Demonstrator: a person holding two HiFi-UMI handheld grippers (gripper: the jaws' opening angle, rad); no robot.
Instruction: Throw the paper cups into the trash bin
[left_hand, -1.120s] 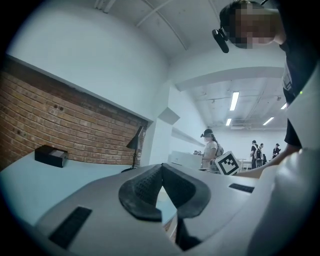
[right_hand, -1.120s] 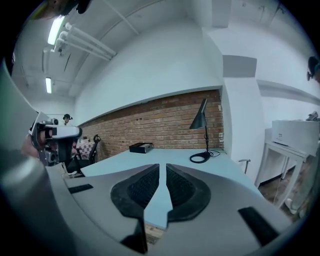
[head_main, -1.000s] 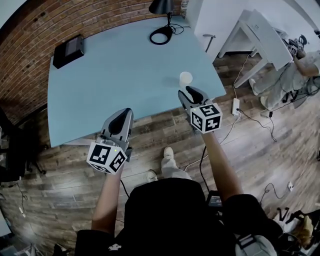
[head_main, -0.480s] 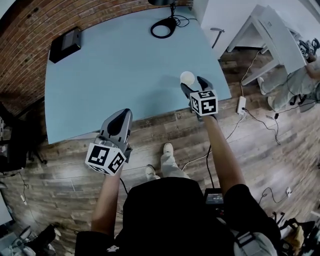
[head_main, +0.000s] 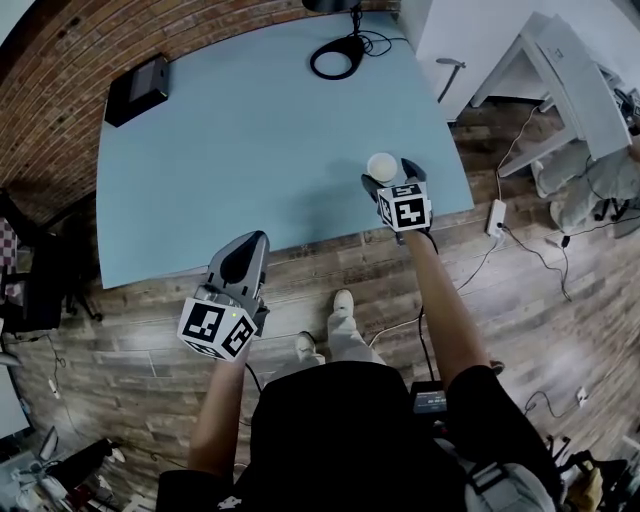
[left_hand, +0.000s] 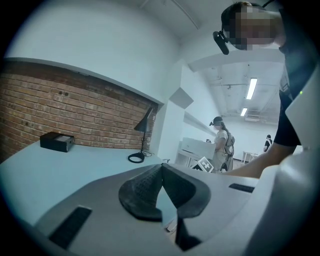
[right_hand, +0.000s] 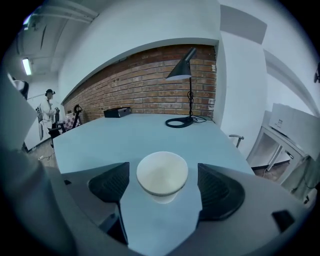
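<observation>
Your right tool (head_main: 392, 180) is open wide, its jaws having just been opening, and the paper cup (right_hand: 162, 175) sits between them. The right gripper view shows a gap on each side of the cup, so neither pad touches it. The cup is white and stands upright with its mouth up on the pale blue counter (head_main: 250, 130), close to the near edge and towards the right corner. From the head view, the tool reaches in over that edge and points down at the cup.

Your left tool (head_main: 247, 250) is closed, with its pads meeting at the tips and nothing between them. It hangs at the near edge of the counter, over the wooden floor (head_main: 130, 330), well apart from the cup.

Farther back on the counter, a black lamp (right_hand: 186, 85) stands on a ring-shaped base near the far right corner. A black box (head_main: 137, 90) lies near the far left corner, by the brick wall (head_main: 60, 60).
</observation>
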